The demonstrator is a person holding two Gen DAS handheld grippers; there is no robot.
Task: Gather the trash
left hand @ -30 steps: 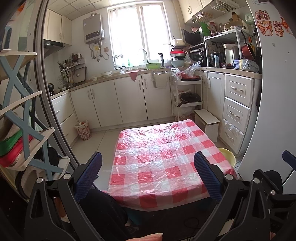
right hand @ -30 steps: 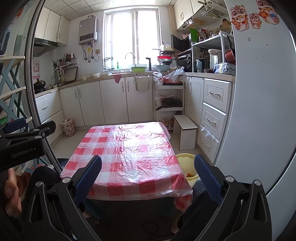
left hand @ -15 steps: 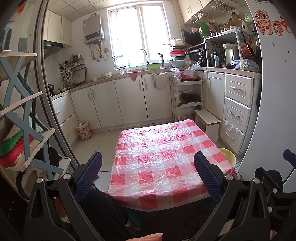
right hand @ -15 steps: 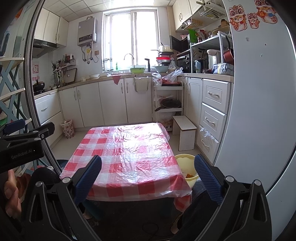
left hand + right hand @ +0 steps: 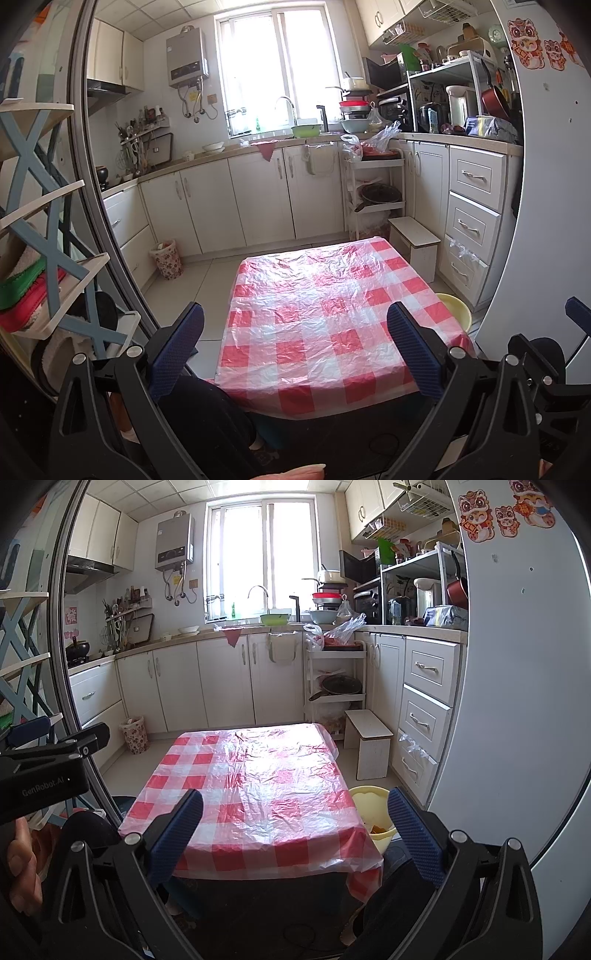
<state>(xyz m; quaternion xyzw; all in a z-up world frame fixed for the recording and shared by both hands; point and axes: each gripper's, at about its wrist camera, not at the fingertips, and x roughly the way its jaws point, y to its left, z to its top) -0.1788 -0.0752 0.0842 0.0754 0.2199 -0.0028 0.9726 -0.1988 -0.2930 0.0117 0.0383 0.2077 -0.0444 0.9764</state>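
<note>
A low table under a red-and-white checked plastic cloth (image 5: 325, 314) stands in the kitchen, also in the right wrist view (image 5: 255, 779); I see no trash on it. A yellow bin (image 5: 373, 819) with something orange inside stands on the floor at the table's right corner, also in the left wrist view (image 5: 456, 310). A patterned wastebasket (image 5: 167, 259) stands by the left cabinets, also in the right wrist view (image 5: 133, 734). My left gripper (image 5: 295, 343) is open and empty, short of the table's near edge. My right gripper (image 5: 293, 823) is open and empty, likewise held back.
A white stool (image 5: 367, 744) and a wheeled rack (image 5: 334, 679) stand beyond the table on the right. White cabinets line the back and right. A white fridge (image 5: 517, 701) is close on the right, a shelf unit (image 5: 40, 236) close on the left.
Both views have shifted only slightly; the table sits a touch lower and nearer in each. Both grippers stay open.
</note>
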